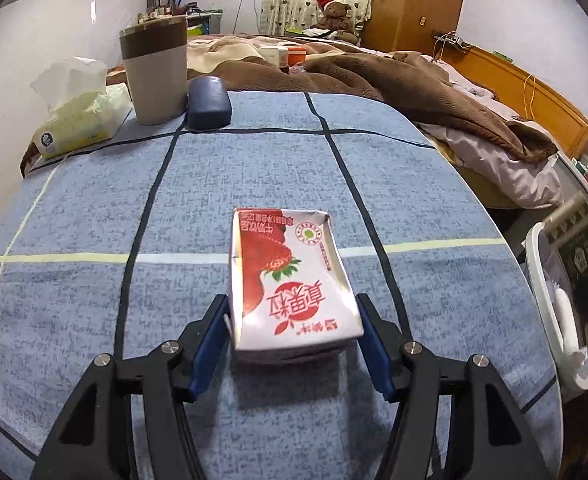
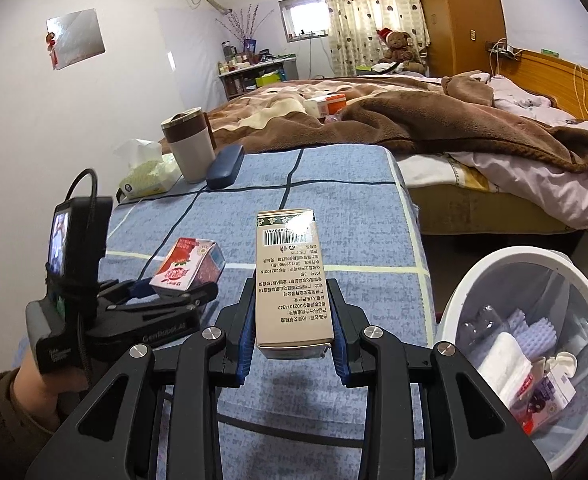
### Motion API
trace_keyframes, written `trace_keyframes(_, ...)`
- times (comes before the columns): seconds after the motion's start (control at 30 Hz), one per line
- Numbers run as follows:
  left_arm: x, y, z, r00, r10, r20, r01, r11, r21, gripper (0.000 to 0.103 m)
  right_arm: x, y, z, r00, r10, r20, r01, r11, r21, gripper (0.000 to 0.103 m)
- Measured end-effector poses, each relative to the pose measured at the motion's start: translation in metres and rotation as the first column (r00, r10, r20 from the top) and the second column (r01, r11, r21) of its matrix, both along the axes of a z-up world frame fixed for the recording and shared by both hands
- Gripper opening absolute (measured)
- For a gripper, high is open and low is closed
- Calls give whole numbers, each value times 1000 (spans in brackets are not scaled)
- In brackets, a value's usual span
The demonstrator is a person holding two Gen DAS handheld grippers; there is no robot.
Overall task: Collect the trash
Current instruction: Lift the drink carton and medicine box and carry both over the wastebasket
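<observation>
I am straddling the strawberry carton (image 1: pixel 289 280) with my left gripper (image 1: pixel 294 336), jaws half open beside its sides, its long axis pointing away from me; my right gripper (image 2: pixel 291 328) is clamping the tan box (image 2: pixel 287 280) near the table's bin-side edge.

We are tilting both grippers downward: our left gripper (image 1: pixel 294 320) standing apart, pads touching nothing, our right gripper (image 2: pixel 291 312) clamping firmly

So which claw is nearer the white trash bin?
Right. The right claw, shut on the beige box, is just beside the white trash bin; the left claw straddles the strawberry carton further away.
</observation>
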State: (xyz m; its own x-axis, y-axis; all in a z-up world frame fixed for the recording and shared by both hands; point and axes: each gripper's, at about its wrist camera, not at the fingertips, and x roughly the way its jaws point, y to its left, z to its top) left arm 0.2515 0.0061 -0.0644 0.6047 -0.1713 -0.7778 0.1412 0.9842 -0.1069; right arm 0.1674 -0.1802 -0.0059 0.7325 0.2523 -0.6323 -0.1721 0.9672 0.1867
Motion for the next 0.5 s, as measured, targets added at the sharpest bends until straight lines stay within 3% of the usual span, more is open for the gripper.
trace_keyframes(0.03, 0, 0, 0, 1000, 5, 5, -5, 1000, 2, 60, -1, -1, 0, 1000, 0, 0, 0, 1000, 1, 33)
trace_keyframes(0.27, -15, 4, 11, 999, 2, 32, -1, 999, -34, 60, -9, -7, 4, 1000, -13, 14, 13, 1000, -1, 33)
trace_keyframes(0.5, -57, -17, 36, 990, -116, 82, 122, 990, -67, 60, -44, -39, 18, 994, -93, 61, 94, 995, -23, 33)
